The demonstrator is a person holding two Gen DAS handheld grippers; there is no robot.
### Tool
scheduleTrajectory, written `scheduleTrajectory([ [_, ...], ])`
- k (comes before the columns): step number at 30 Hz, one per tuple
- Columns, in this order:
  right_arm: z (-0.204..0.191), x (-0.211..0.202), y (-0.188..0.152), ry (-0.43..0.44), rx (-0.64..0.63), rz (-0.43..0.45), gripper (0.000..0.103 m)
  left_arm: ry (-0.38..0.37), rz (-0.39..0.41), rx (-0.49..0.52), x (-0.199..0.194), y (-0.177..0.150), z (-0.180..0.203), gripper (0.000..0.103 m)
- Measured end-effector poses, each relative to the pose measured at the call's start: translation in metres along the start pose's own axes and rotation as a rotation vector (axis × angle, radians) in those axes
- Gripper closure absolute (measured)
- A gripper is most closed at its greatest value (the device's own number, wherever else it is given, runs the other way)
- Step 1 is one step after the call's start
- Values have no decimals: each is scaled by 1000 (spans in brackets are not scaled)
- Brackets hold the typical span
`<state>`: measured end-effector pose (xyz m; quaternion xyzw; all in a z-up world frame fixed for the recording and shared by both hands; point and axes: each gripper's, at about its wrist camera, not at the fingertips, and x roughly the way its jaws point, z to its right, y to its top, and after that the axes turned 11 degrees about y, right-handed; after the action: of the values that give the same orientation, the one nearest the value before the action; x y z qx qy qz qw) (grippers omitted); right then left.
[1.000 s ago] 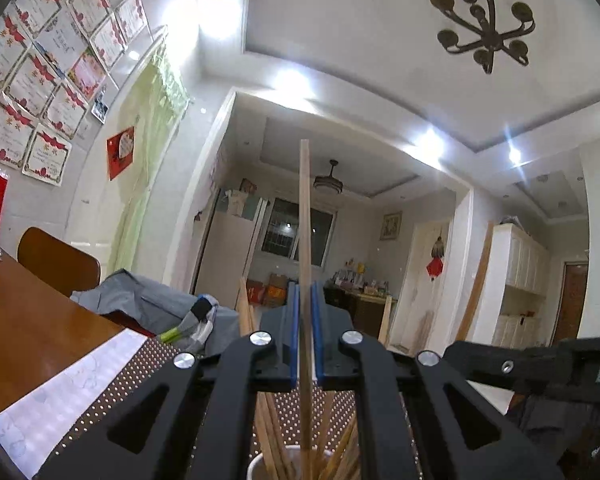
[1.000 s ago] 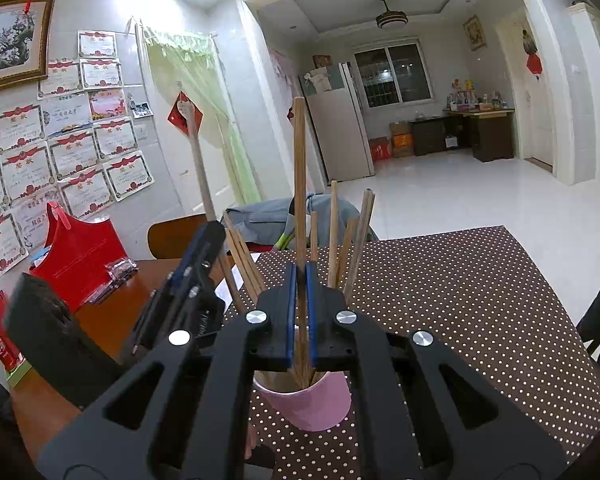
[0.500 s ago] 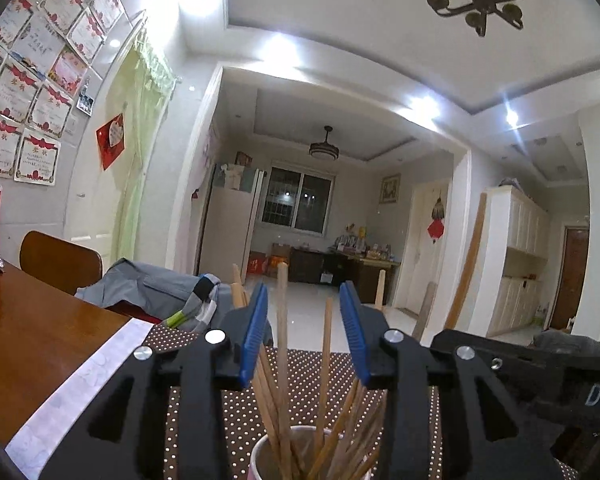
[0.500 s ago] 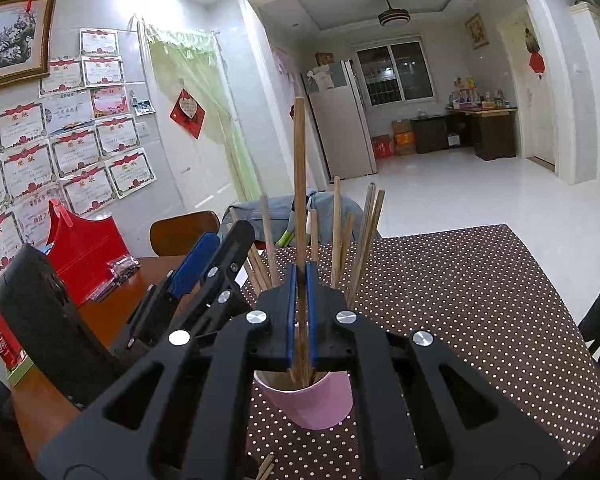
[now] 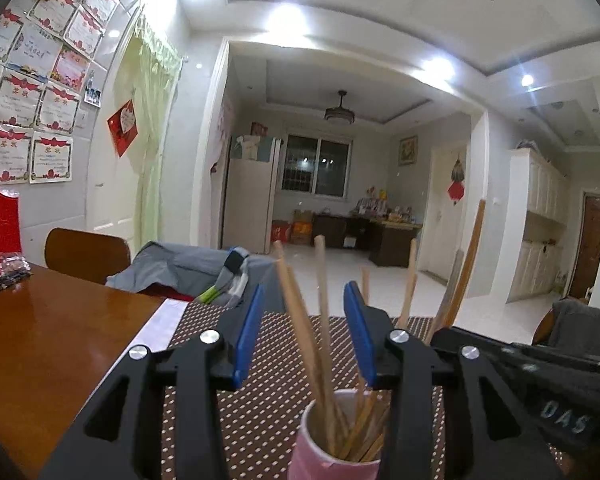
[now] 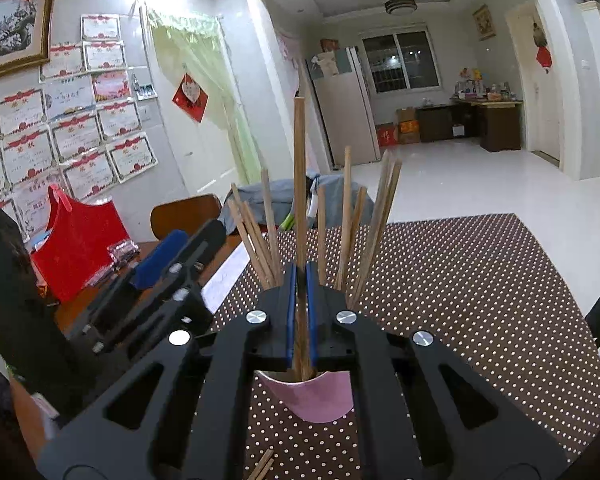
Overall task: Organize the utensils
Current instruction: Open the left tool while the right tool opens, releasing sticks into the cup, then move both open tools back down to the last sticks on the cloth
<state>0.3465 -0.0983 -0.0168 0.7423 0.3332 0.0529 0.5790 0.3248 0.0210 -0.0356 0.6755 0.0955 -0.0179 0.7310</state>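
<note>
A pink cup (image 5: 332,452) (image 6: 316,396) full of wooden chopsticks stands on the dotted mat. My left gripper (image 5: 304,292) sits just behind the cup. Its jaws are opening, and two chopsticks (image 5: 300,320) rise loose in the gap without touching the blue pads. My right gripper (image 6: 300,276) is shut on one tall upright chopstick (image 6: 299,184), whose lower end reaches into the cup. The left gripper's body (image 6: 168,280) shows at the left of the right wrist view. The right gripper's body (image 5: 540,376) shows at the right of the left wrist view.
A brown dotted mat (image 6: 480,300) covers the right part of the wooden table (image 5: 40,340). Loose chopsticks (image 6: 262,466) lie on the mat in front of the cup. A red bag (image 6: 80,248), a chair (image 6: 186,214) and grey clothing (image 5: 180,264) stand at the far left.
My left gripper has let go of the chopstick it held and opened; that chopstick now stands in the cup. The right gripper has stayed shut on its chopstick.
</note>
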Motion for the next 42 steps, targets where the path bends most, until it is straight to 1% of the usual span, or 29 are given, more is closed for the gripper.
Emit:
scheduleTrajectory([
  [4, 4, 13, -7, -8, 7, -48, 97, 18, -25, 15, -2, -2, -4, 61],
  [6, 8, 18, -10, 3, 28, -77, 97, 28, -44, 25, -2, -3, -5, 61],
  [7, 9, 19, -10, 0, 39, -74, 97, 31, -54, 29, -2, -4, -6, 61],
  [11, 5, 13, -8, -15, 13, -55, 97, 39, -64, 36, -5, -4, -7, 61],
  [19, 8, -6, -2, -7, 29, -11, 96, 51, -74, 48, -19, 6, -9, 61],
  [25, 3, -29, 1, 29, 52, 26, 96, 60, -64, 66, -43, 14, -12, 61],
  [27, -1, -38, -2, 30, 53, 32, 96, 62, -58, 78, -53, 16, -12, 50],
  [28, -3, -43, -3, 33, 52, 32, 96, 64, -51, 81, -60, 17, -13, 48],
  [31, -13, -54, -7, 29, 44, 29, 96, 52, -44, 87, -76, 19, -12, 48],
  [35, -22, -72, -15, 14, 32, 19, 96, 26, -67, 91, -95, 20, -11, 48],
  [36, -24, -77, -18, 4, 30, 17, 89, 15, -84, 88, -99, 20, -11, 46],
  [37, -25, -82, -20, -5, 31, 18, 74, 3, -106, 84, -104, 19, -12, 40],
  [38, -27, -88, -23, -14, 32, 23, 65, -8, -119, 81, -107, 18, -14, 39],
  [39, -29, -91, -25, -18, 32, 29, 53, -23, -132, 76, -112, 17, -16, 39],
  [42, -36, -104, -37, -36, 16, 25, 53, -22, -144, 85, -127, 12, -19, 39],
])
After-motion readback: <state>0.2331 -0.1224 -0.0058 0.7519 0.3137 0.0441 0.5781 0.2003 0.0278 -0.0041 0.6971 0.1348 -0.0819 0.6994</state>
